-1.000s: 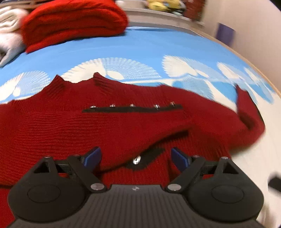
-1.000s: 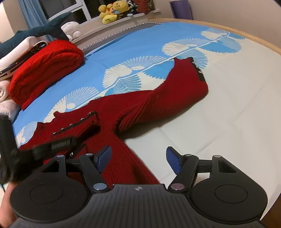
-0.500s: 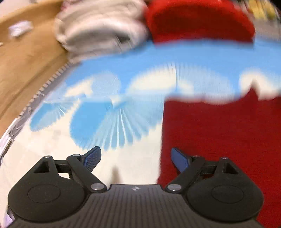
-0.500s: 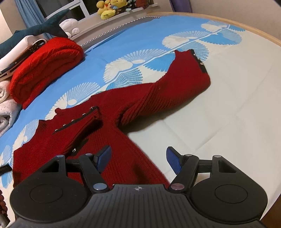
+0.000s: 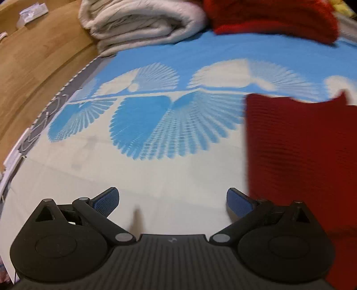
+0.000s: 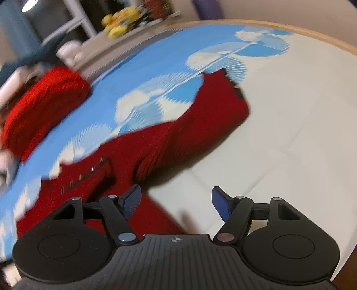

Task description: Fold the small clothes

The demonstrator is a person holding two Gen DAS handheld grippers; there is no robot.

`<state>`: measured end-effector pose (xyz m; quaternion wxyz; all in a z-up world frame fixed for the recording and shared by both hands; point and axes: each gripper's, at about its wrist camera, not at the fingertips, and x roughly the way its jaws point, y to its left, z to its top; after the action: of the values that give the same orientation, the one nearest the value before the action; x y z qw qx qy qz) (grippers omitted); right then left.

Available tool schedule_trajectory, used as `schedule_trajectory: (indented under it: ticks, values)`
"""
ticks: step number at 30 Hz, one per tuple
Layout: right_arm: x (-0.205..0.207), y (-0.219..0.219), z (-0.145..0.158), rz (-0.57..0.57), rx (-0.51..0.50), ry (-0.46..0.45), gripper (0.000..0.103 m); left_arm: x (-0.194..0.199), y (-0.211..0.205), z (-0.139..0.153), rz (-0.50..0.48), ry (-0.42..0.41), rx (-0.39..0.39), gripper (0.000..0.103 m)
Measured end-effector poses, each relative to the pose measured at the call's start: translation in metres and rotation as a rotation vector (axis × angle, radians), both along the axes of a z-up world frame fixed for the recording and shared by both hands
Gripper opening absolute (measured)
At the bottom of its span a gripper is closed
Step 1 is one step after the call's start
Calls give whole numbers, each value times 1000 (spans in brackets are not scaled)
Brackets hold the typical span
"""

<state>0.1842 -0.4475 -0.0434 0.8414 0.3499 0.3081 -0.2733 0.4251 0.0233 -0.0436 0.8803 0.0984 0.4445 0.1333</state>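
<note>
Hovering low over the bed, the left gripper (image 5: pixel 171 199) points forward with its 2 blue-padded fingers (image 5: pixel 104 198) spread wide and nothing between them; below it lies the cream part of the bedsheet (image 5: pixel 145 178), and the right finger sits just beside the straight edge of the dark red knitted sweater (image 5: pixel 301 145), which fills the right side of that view. Farther on, the sheet turns blue with white fan-shaped prints; at its far edge rests a folded cream blanket (image 5: pixel 138 20) and, next to it, a folded bright red knit (image 5: pixel 274 17); wooden floor (image 5: pixel 33 62) shows to the left.

The right gripper (image 6: pixel 176 200) is likewise held level and forward, jaws apart and empty; its left finger hangs over the sweater's body (image 6: pixel 100 178), its right finger over bare cream sheet (image 6: pixel 290 133). The sweater lies flat; a row of small metal snaps (image 6: pixel 82 176) runs along its placket, and 1 sleeve (image 6: pixel 200 125) stretches away toward the far right, its cuff near the blue prints. Beyond, the folded red knit (image 6: pixel 42 116) sits at the left, and blurred yellow plush toys (image 6: pixel 120 22) line a ledge at the back.
</note>
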Motion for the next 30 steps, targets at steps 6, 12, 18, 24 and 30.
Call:
schedule_trajectory:
  ticks: [6, 12, 18, 24, 30]
  values:
    - [-36, -52, -4, -178, 164, -132, 75, -107, -20, 48, -99, -63, -127, 103]
    - [-53, -90, -14, -294, 179, -178, 77, -167, -19, 36, -84, -65, -164, 103]
    - [-41, -108, -29, -325, 211, -152, 78, -153, -22, 22, -64, -37, -155, 103]
    - [44, -121, -19, -253, 176, -101, 81, -126, -15, 14, -61, 17, -192, 103]
    - [155, -125, -37, -131, 95, 197, 82, -107, -2, 2, -18, 72, -186, 103]
